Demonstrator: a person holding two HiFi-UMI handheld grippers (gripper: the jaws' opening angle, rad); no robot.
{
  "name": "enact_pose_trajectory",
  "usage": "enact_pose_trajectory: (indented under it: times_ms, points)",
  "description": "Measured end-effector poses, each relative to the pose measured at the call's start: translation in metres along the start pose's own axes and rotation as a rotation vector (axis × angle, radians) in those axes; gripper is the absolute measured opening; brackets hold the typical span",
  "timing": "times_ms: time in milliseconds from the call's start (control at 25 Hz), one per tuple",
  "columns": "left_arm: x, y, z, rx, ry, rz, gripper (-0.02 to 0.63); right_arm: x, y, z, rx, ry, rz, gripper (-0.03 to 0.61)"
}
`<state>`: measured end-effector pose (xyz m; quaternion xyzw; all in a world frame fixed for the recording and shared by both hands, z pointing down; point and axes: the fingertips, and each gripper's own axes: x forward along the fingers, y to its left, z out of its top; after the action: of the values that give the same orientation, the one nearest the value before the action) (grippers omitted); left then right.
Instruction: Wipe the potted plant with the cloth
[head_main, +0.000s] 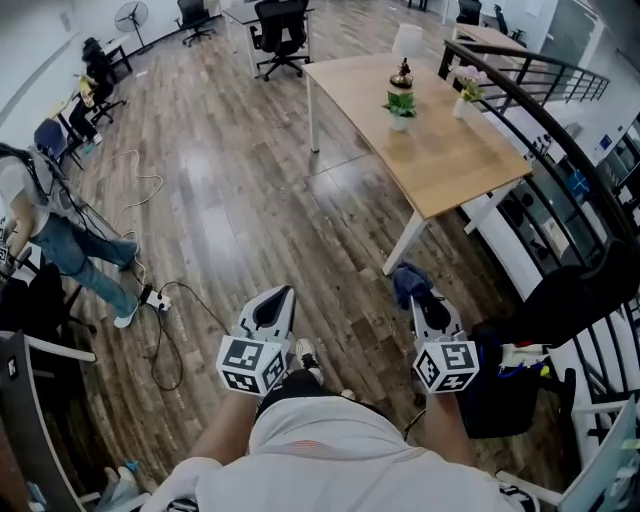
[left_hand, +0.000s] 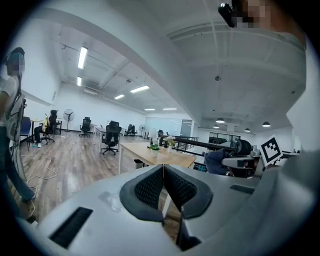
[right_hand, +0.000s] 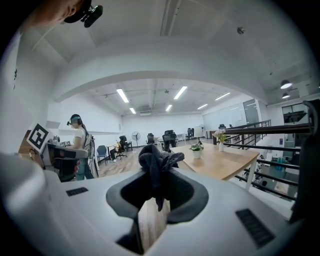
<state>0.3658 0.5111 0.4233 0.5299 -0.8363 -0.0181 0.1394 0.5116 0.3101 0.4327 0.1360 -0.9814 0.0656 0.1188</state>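
A small potted plant (head_main: 400, 104) in a white pot stands on a light wooden table (head_main: 450, 160) far ahead; it also shows as the potted plant (right_hand: 196, 149) in the right gripper view and the potted plant (left_hand: 154, 146) in the left gripper view. My right gripper (head_main: 411, 284) is shut on a dark blue cloth (head_main: 408, 281), which bunches up above the jaws as the cloth (right_hand: 156, 162). My left gripper (head_main: 283, 297) is shut with nothing between its pads (left_hand: 152, 187). Both grippers hang over the wood floor, well short of the table.
A white vase of flowers (head_main: 465, 95) and a white lamp (head_main: 406, 41) share the table. A black railing (head_main: 560, 130) runs along the right. Office chairs (head_main: 282, 35) stand beyond. A person (head_main: 40, 225) stands at the left near cables (head_main: 170, 330) on the floor.
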Motion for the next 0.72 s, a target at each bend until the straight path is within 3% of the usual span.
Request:
enact_pose_trajectory:
  times_ms: [240,720]
  points:
    - [0.048,0.051,0.018,-0.027,-0.008,0.021,0.017,0.072,-0.001,0.014,-0.014,0.028,0.031,0.127]
    - [0.121,0.151,0.079,-0.014,-0.052,-0.001,0.017,0.195,0.005,0.070,-0.012,-0.013,-0.006,0.129]
